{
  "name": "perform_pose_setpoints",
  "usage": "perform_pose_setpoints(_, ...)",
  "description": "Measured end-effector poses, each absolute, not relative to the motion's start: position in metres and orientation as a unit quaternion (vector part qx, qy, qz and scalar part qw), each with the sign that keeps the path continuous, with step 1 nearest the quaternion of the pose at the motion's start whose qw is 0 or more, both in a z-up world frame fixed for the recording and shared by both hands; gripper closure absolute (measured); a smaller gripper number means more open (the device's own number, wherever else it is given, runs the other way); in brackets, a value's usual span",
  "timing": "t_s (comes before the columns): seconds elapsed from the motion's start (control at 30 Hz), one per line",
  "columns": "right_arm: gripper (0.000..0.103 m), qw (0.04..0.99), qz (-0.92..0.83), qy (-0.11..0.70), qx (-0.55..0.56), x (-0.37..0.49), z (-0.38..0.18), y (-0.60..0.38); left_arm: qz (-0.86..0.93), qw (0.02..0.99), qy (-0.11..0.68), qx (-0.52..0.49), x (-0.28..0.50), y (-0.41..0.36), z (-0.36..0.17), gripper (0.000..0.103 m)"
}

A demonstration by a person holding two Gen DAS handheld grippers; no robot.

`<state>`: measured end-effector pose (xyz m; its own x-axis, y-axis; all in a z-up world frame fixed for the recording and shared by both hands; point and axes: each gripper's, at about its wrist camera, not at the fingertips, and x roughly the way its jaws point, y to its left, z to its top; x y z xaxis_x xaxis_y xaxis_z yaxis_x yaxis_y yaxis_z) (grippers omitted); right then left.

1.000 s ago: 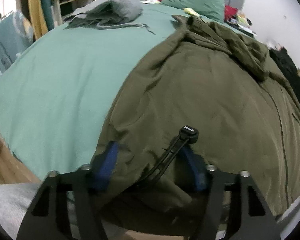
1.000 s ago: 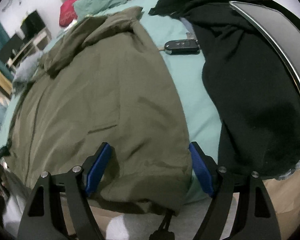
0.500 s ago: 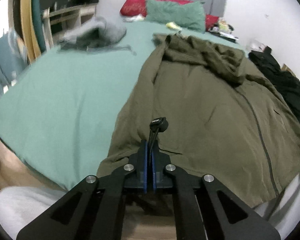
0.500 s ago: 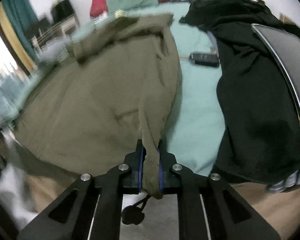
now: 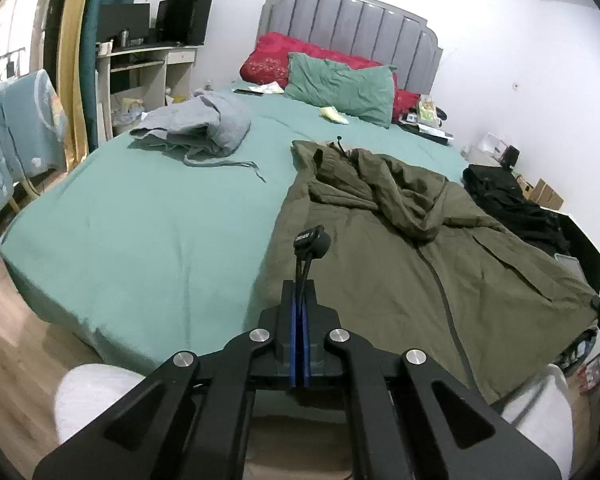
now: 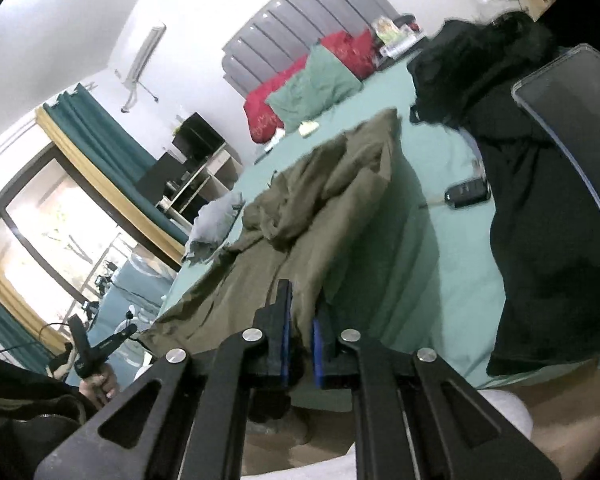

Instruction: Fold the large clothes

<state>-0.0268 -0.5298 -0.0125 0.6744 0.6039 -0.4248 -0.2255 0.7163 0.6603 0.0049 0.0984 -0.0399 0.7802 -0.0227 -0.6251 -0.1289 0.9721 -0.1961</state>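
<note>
We see the olive coat (image 5: 400,256) spread on the green bed (image 5: 148,232), hood end bunched toward the pillows (image 5: 340,84) and hem at the near edge. Our left gripper (image 5: 299,292) has its blue pads pressed together on a black drawcord (image 5: 305,264) that rises to a toggle (image 5: 312,240); whether any coat cloth is caught between them too, we cannot tell, since the gripper's body hides the hem below it. Our right gripper (image 6: 299,312) pinches a fold of the coat (image 6: 324,216), the pads held slightly apart by the cloth; the hem beyond it drops out of sight behind the fingers. In the right wrist view the coat's edge is lifted and blurred. A black garment (image 6: 540,208) lies beside the coat, partly covered by a dark panel (image 6: 580,120) cut off at the frame. A key fob (image 6: 466,194) lies on the sheet between them. A grey garment (image 5: 196,128) sits well apart.
</note>
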Motion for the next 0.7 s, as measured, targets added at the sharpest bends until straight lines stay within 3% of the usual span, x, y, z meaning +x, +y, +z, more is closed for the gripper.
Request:
perform_pose_setpoints(0.33,0.094,0.884,0.221,0.325,0.253,-0.025,0.007,-0.531,0.034,0.928,0.354,-0.107,0.020,0.111,-0.067,0.101)
perform_pose_setpoints(0.47,0.094,0.891,0.172,0.370,0.198,-0.010,-0.012,-0.535,0.030,0.893,0.436,-0.109,0.054,0.123,-0.114,0.098)
perform_pose_setpoints(0.53,0.094,0.882,0.151,0.402,0.195,0.000,-0.032,-0.538,0.046,0.881,0.457,-0.112,0.064,0.128,-0.130,0.082)
perform_pose_setpoints(0.57,0.094,0.879,0.147,0.409,0.195,0.002,-0.038,-0.539,0.052,0.878,0.462,-0.114,0.069,0.129,-0.137,0.059)
perform_pose_setpoints(0.6,0.094,0.878,0.143,0.413,0.196,0.003,-0.042,-0.539,0.053,0.875,0.466,-0.119,0.074,0.129,-0.144,0.046)
perform_pose_setpoints(0.7,0.093,0.869,0.133,0.429,0.210,0.008,-0.055,-0.543,0.062,0.862,0.491,-0.110,0.085,0.124,-0.163,0.045)
